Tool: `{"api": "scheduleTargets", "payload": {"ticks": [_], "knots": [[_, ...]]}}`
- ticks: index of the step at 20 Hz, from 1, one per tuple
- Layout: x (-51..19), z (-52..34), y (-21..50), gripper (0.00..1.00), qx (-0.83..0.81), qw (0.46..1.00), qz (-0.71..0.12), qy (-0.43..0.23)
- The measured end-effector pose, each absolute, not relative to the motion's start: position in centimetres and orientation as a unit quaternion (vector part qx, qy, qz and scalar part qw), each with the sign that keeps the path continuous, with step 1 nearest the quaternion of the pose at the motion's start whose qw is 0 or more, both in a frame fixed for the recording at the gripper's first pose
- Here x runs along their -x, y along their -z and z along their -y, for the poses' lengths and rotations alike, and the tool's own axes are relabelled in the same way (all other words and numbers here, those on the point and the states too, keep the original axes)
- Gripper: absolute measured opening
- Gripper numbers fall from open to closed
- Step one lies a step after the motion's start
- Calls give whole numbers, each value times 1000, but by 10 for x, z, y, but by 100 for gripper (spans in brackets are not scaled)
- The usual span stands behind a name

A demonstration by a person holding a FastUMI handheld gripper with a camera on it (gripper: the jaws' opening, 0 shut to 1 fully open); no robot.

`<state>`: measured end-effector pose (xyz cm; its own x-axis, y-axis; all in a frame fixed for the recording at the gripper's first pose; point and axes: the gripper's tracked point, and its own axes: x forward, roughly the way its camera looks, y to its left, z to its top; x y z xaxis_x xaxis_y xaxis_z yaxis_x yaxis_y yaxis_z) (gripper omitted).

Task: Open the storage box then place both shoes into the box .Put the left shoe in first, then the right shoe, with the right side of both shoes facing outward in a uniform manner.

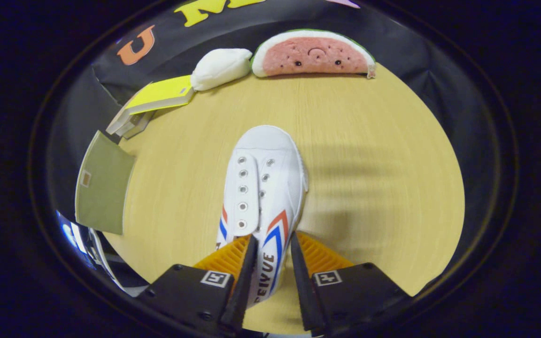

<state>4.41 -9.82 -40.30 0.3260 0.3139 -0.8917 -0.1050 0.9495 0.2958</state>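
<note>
I see my gripper (273,241) with its two fingers closed in on the heel end of a white canvas shoe with red and blue stripes (261,188), one finger on each side, though I cannot confirm both press it. The toe points away, ahead of the jaws, over the pale round wooden table (383,178). Far beyond lie a watermelon-slice plush (315,55) and a white plush (220,67); a yellow-topped box (158,96) and an olive flap (104,185) sit off to the left.

Pale wood-grain tabletop (369,155) takes up most of the space, with soft blurry shadows falling across it. Black cloth wall (421,70) hangs right behind its far edge.
</note>
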Motion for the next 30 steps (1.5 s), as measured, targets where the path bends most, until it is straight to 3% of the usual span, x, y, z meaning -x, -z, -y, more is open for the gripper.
{"api": "scheduleTargets", "payload": {"ticks": [7, 18, 25, 30], "knots": [[-44, 99, 396, 9, -141, 802, -570, -115], [3, 1, 292, 7, -214, 801, -548, -106], [3, -119, 183, 7, -251, 826, -490, -119], [6, -216, 145, 7, -232, 839, -469, -149]]}}
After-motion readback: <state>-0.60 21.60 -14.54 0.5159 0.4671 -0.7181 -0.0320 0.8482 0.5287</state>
